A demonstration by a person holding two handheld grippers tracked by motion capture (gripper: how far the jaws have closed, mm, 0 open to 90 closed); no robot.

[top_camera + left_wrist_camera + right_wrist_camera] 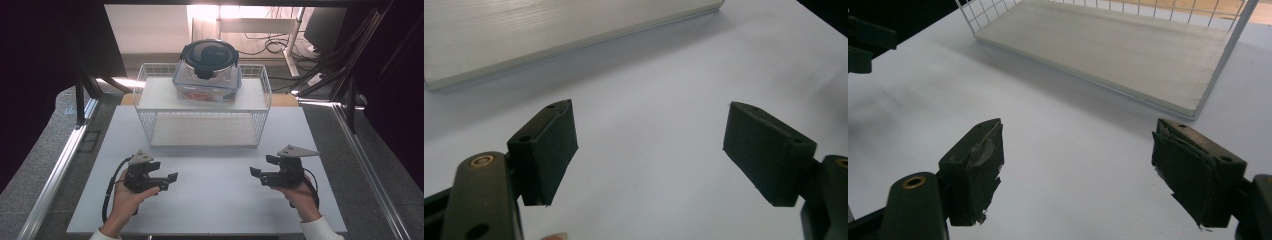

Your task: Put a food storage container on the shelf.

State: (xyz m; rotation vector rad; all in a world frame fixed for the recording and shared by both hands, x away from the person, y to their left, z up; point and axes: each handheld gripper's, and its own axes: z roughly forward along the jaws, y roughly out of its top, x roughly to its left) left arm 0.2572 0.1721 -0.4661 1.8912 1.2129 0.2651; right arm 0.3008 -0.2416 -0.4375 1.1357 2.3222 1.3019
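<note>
Currently both the left gripper (171, 181) and right gripper (261, 167) rest low in frame with fingers apart and empty, so lift evenly toward the lidded container (207, 72) on the wire rack (150, 107) at upper centre

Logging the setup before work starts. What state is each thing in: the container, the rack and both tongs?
Container: lid on, upright on the rack's top shelf, something red inside.
Rack: upright on the table, lower shelf bare.
Left tongs: open, nothing between the jaws, low over the table.
Right tongs: open, nothing between the jaws, low over the table.
</note>
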